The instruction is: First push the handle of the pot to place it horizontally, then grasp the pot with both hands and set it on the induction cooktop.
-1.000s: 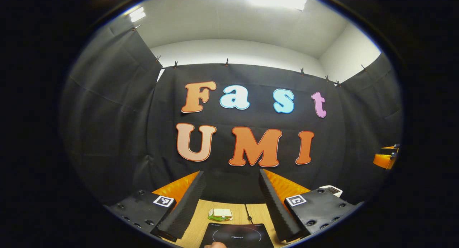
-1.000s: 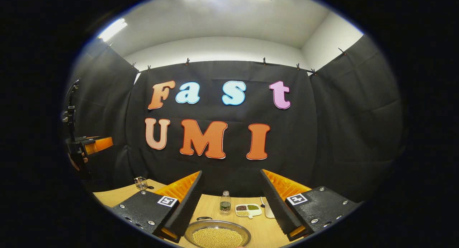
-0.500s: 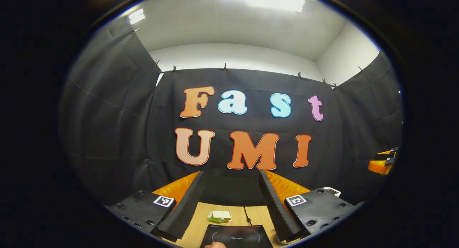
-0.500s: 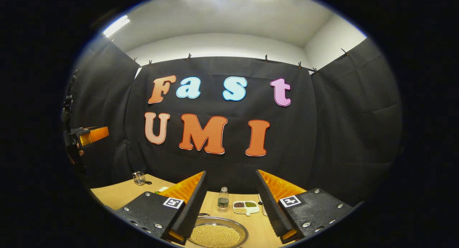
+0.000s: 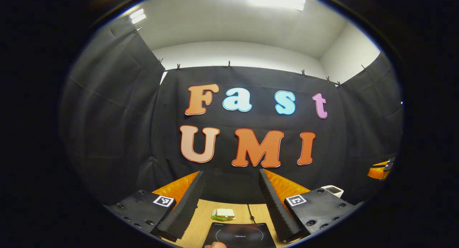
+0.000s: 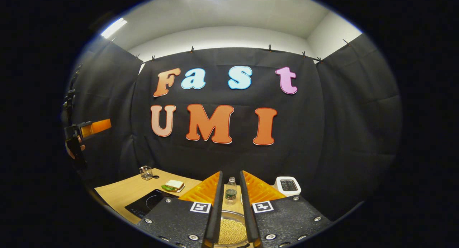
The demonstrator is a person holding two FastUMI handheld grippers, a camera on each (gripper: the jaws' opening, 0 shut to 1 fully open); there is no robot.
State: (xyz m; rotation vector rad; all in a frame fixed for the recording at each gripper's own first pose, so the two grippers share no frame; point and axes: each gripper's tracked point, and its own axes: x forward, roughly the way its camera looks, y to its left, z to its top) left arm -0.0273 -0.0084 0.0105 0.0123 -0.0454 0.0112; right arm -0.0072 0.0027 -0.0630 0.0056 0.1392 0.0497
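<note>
The right hand-held gripper (image 6: 229, 219) had its fingers nearly closed, holding nothing, presumably narrowed to push the handle; the pot (image 6: 231, 229) lay directly beneath them. The left hand-held gripper (image 5: 229, 208) stood wide open above the induction cooktop (image 5: 238, 235), at 6 o'clock.

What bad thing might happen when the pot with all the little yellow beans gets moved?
The pot holds many loose beans, so a hard push on it or a tilted lift could spill them. The bottle stands just beyond the pot, so the right tool might knock it over if it pushes too far.
</note>
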